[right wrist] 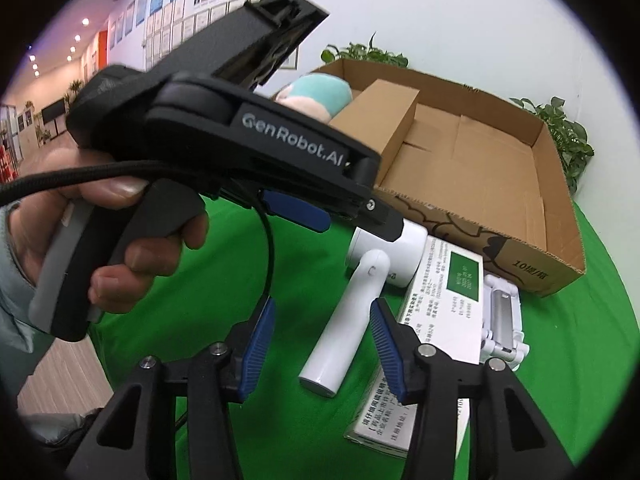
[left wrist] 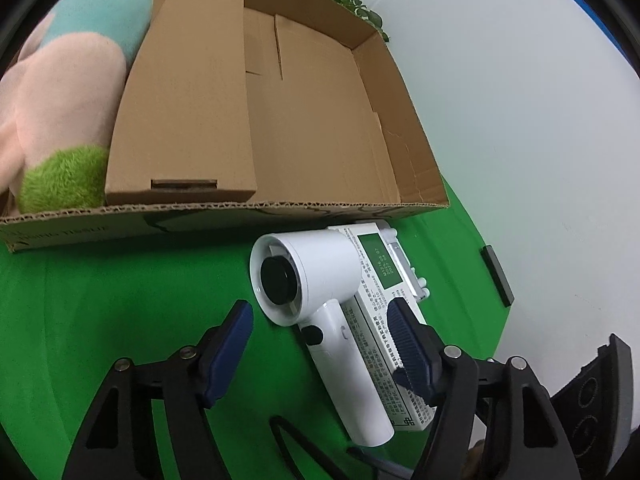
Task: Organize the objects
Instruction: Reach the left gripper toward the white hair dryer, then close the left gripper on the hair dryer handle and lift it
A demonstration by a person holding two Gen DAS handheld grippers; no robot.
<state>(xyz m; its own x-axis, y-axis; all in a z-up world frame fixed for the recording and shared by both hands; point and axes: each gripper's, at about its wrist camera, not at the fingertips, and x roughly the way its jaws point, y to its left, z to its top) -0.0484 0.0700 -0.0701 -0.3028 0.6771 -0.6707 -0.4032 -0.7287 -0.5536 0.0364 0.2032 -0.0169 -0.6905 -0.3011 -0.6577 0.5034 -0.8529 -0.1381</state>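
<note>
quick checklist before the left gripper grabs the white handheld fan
1. Left gripper open: ok, fingers spread either side of the fan handle.
2. Handheld fan reachable: ok, lying on the green cloth, partly on the white printed box.
3. Grip will miss the printed box: not ok, one finger sits over it.
4. Right gripper out of the way: not ok, open near the same handle.
5. Room in cardboard box: ok, bare floor beside the plush toy.

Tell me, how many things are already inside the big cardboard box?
2: a plush toy at the cardboard box's left end, and a small brown box right beside it. Smaller things could be hidden behind them.
</note>
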